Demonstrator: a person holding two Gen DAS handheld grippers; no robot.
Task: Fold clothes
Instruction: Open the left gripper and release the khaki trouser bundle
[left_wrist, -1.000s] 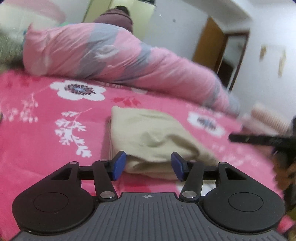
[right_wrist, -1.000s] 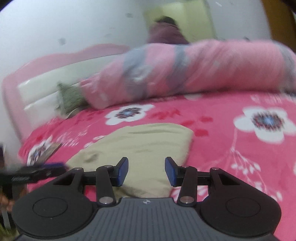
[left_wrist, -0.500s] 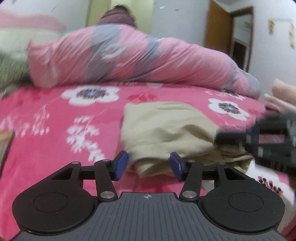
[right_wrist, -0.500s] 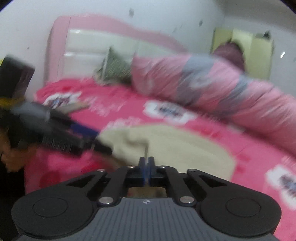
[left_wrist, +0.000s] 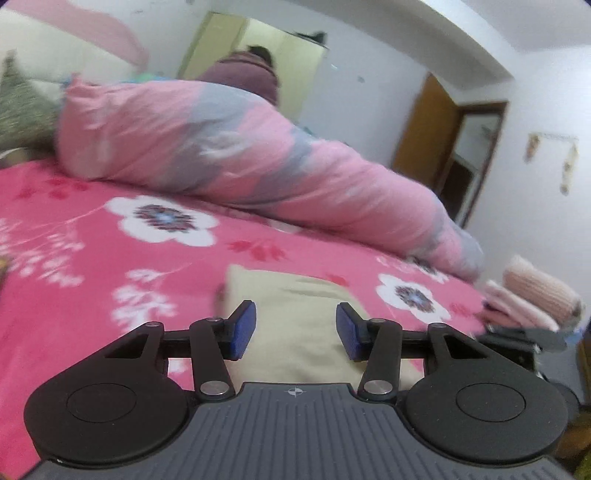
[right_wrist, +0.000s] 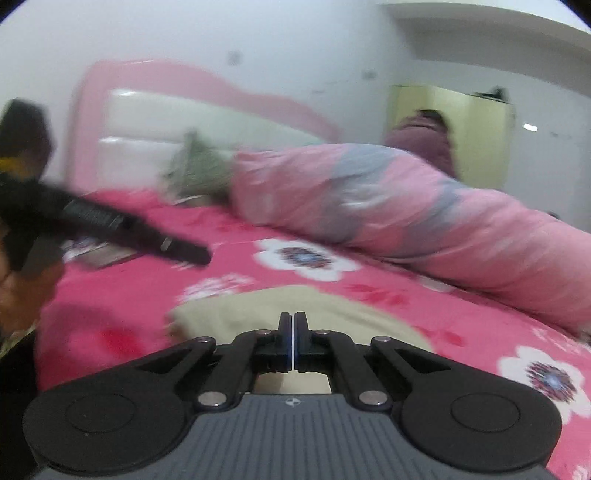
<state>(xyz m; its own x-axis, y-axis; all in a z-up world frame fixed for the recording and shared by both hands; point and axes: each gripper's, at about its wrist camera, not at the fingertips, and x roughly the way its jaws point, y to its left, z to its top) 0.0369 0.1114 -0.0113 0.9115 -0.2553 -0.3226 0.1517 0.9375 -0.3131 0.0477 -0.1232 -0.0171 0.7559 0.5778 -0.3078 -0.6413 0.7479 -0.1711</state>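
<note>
Pink floral bedspread (left_wrist: 92, 258) carries a folded beige garment (left_wrist: 295, 314) near the front edge, rolled pink duvet (left_wrist: 240, 155) behind it. Left gripper (left_wrist: 293, 330): jaws partly apart, garment visible between the 2 blue pads, no contact seen. Right gripper (right_wrist: 293, 332): jaws fully together over the garment (right_wrist: 258, 306), gripping nothing visible.

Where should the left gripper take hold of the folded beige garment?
Probably at the near edge of the beige garment, coming in low from the camera side. It lies flat on the pink floral bedspread, so only an edge offers thickness. The left gripper already faces it, fingers apart.
</note>
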